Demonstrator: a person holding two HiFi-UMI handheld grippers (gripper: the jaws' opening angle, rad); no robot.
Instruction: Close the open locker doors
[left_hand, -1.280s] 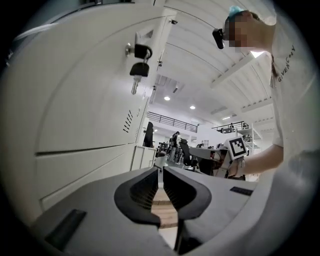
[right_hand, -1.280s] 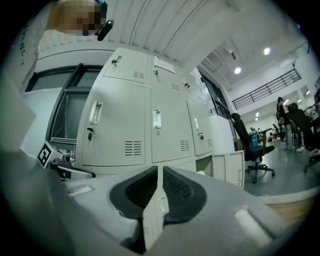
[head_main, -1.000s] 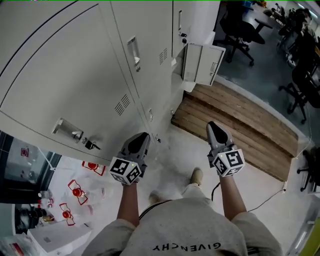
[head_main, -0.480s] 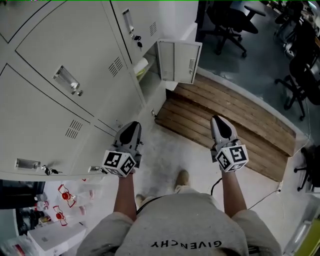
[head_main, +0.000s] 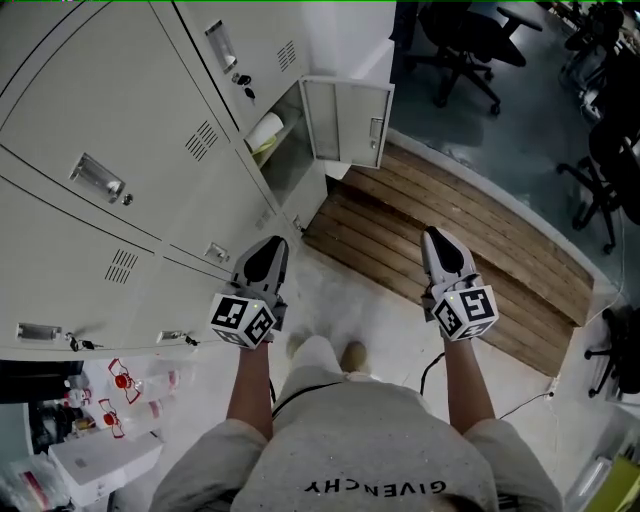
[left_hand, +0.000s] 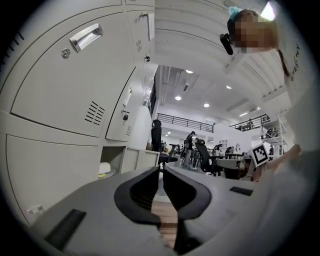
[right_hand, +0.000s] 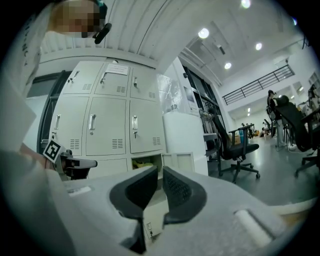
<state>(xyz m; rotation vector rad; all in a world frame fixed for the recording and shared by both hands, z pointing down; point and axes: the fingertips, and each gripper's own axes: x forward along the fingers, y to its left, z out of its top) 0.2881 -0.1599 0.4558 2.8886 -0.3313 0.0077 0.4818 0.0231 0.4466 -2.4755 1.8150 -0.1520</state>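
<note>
Open locker door (head_main: 347, 122) nearer, planks (head_main: 450, 250) beside

The head view looks steeply down from above; both gripper views look level along their jaws. All three share the open pale-grey metal locker door (head_main: 345, 122).

Lockers (head_main: 120, 150) left; 1 open door (head_main: 345, 122) at row's far end — roll (head_main: 265, 130) inside compartment. Platform (head_main: 460, 250) right of lockers, chairs (head_main: 455, 45) beyond.
</note>
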